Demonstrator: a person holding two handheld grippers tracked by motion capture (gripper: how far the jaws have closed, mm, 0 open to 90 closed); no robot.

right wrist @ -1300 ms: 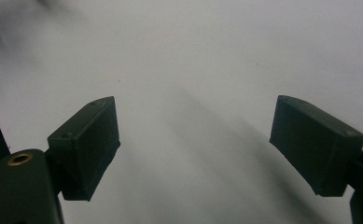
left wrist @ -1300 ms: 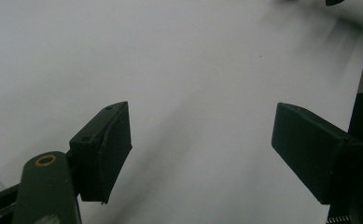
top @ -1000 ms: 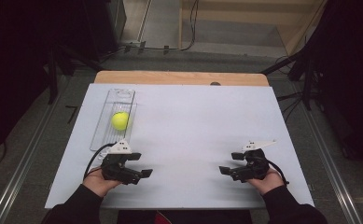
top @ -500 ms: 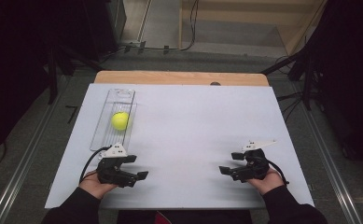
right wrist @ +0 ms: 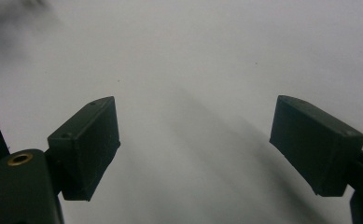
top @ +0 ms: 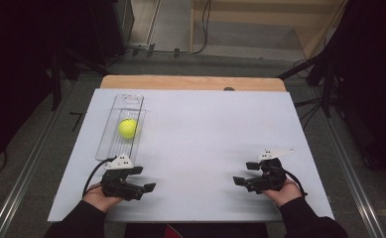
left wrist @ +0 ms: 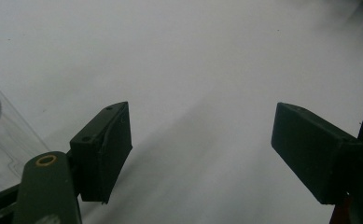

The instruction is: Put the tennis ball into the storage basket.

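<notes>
Between the black pads of the left gripper (left wrist: 200, 154) sits nothing but bare white tabletop (left wrist: 207, 56); jaws stand apart, empty. Right gripper (right wrist: 195, 149): same, jaws spread, nothing held. Both rest low in the high view, left gripper lower left, right gripper lower right. Small yellow-green ball (top: 127, 128) lies inside the long clear plastic tray (top: 129, 100), upper left, just beyond the left gripper. Ball likely light, slightly springy, prone to rolling; best pinched across its widest middle. Tray looks thin, rigid, slippery; grip by a side wall.
</notes>
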